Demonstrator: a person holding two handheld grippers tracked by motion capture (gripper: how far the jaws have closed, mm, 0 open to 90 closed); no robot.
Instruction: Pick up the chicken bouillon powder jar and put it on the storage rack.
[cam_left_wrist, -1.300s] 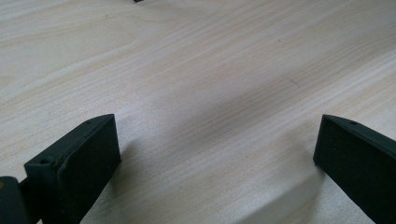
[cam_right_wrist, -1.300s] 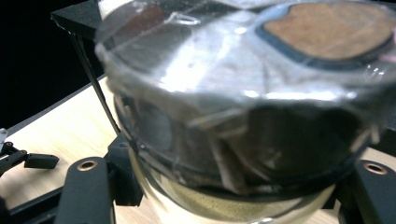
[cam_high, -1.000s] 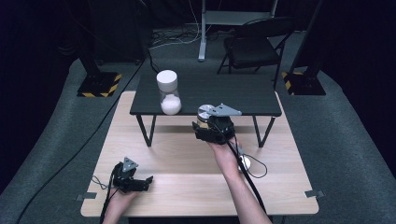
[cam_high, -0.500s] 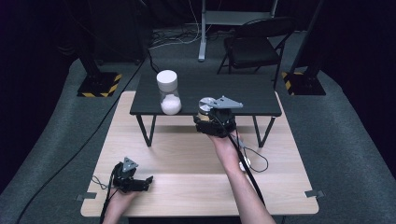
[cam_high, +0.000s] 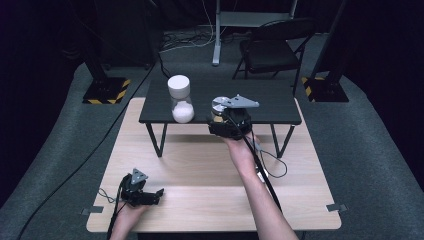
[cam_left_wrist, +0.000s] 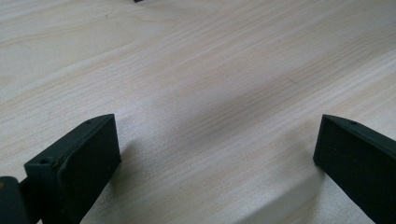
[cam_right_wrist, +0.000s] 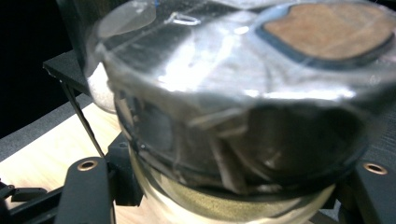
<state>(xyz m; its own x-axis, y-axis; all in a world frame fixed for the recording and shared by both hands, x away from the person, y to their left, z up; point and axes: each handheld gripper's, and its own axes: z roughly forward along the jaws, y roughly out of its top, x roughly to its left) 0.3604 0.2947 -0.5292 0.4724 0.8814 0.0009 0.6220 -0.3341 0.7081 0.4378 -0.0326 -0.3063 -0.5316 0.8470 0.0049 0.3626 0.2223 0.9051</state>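
We see two jars: our right tongs (cam_high: 220, 118) clamp a clear jar with a silver lid (cam_right_wrist: 224, 93), its greenish contents mostly hidden, at the black raised shelf's (cam_high: 270, 100) front edge beside a white-capped jar of white powder (cam_high: 180, 99), while our left tongs (cam_left_wrist: 217, 154) gape wide over the pale wooden worktop (cam_high: 200, 165).

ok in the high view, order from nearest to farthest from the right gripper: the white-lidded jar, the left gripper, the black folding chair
1. White-lidded clear jar of white powder, to its left on the black shelf.
2. Black folding chair, behind the shelf.
3. Left gripper, at the wooden table's near-left corner.
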